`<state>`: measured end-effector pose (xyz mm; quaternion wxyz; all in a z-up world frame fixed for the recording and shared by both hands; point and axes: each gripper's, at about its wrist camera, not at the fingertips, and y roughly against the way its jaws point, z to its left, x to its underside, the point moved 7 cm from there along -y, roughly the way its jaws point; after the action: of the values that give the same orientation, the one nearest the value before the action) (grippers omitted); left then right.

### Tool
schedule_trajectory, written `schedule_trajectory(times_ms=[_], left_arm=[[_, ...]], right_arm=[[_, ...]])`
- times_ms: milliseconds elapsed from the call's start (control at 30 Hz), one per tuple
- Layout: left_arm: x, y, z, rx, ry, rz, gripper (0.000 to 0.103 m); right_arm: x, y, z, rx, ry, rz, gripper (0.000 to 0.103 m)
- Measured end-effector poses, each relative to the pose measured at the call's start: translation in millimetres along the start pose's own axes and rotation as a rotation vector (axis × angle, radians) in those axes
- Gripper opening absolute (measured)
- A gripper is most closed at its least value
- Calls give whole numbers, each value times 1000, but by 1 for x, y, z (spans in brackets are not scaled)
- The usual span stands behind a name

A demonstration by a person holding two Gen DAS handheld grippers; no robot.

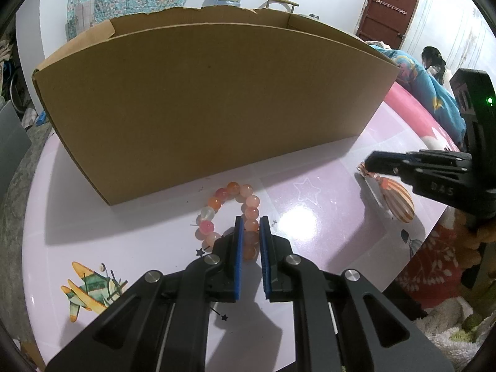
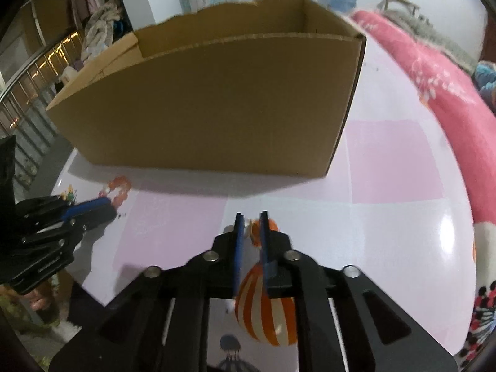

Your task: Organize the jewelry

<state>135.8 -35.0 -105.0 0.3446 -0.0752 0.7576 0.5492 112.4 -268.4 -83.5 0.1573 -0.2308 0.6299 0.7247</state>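
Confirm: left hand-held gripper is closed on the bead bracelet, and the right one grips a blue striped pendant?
Not quite. The pendant in the right hand-held gripper is orange-and-white striped, as the right wrist view shows. The left hand-held gripper does clamp the bead bracelet.

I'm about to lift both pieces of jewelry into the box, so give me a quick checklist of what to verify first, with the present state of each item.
1. Left tongs closed on the bead bracelet: ok, pads pinch one side of the loop.
2. Right tongs closed on the striped pendant: ok, they pinch its top end and the body hangs below.
3. Cardboard box open at the top: ok.
4. Space inside the box: cannot tell, its floor is hidden by the near wall.
5. Bracelet free of the box wall: ok, it lies just in front.
6. Both tongs apart from each other: ok.
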Motion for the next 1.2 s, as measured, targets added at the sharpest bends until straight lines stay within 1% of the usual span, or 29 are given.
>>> schedule_trajectory(times_ms=[33, 67, 133, 233, 300, 333, 400, 467, 533, 667, 767, 933, 1000, 1033, 1200], left_arm=[[0, 0, 0, 0, 1, 0, 10], [0, 0, 0, 0, 3, -1, 10], [1, 0, 1, 1, 7, -2, 10], [1, 0, 2, 4, 11, -4, 10], [1, 0, 3, 6, 13, -4, 10], [1, 0, 3, 7, 13, -4, 10], [1, 1, 4, 8, 13, -5, 10], [1, 1, 4, 12, 18, -6, 10], [1, 1, 5, 15, 20, -7, 10], [1, 2, 6, 21, 25, -8, 10], [1, 2, 8, 26, 31, -9, 10], [1, 3, 8, 30, 39, -11, 10], [0, 3, 9, 31, 41, -12, 10], [0, 3, 9, 31, 42, -12, 10], [0, 4, 9, 32, 45, -11, 10]], right_arm=[[1, -1, 0, 3, -3, 19, 27], [2, -2, 0, 3, -12, 41, 29], [5, -6, 1, 3, -34, 78, 29], [1, -8, 4, 37, -42, 93, 29], [-2, -12, 8, 38, -52, 109, 29], [-7, -16, 13, 46, -48, 117, 29], [-10, -20, 20, 95, 3, 145, 29], [-15, -25, 27, 119, 39, 170, 26], [-19, -28, 28, 117, 47, 202, 24], [-24, -32, 25, 113, 45, 260, 15], [-27, -35, 26, 116, 59, 290, 14], [-30, -38, 30, 122, 74, 313, 12], [-36, -43, 32, 120, 80, 317, 10], [-36, -44, 33, 115, 85, 320, 2], [-39, -46, 37, 105, 82, 320, 1]])
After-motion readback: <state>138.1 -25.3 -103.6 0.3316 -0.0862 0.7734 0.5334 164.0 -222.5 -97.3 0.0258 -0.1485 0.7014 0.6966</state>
